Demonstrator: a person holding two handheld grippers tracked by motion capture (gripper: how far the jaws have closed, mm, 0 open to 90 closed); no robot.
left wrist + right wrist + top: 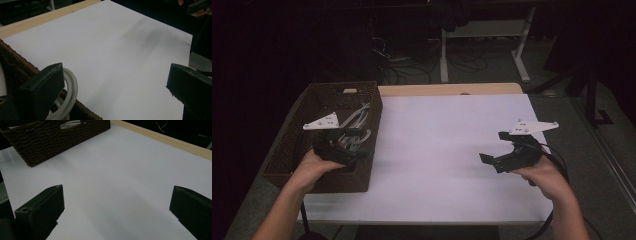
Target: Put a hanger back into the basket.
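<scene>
My left hand-held gripper (343, 150) is over the near right part of the wicker basket (323, 92), at the left edge of the table (447, 150). Jaws spread wide, nothing clamped between them. In the left gripper view one jaw sits right by a loop of the grey cable (70, 93); can't tell if it touches it. The other jaw hangs over the white table top past the basket rim.

The grey cable (358, 125) lies coiled inside the basket, bunched toward the right wall, just beyond my left hand (314, 167). Several loops overlap; can't sort out the ends from here.

My right hand-held gripper (493, 150) is at the right side of the table, well apart from the basket, jaws pointing left toward it. Also open, nothing between the jaws, bare white surface under them. In the right gripper view the basket (57, 138) sits far off at top left, with a bit of grey showing through its handle cut-out.
</scene>
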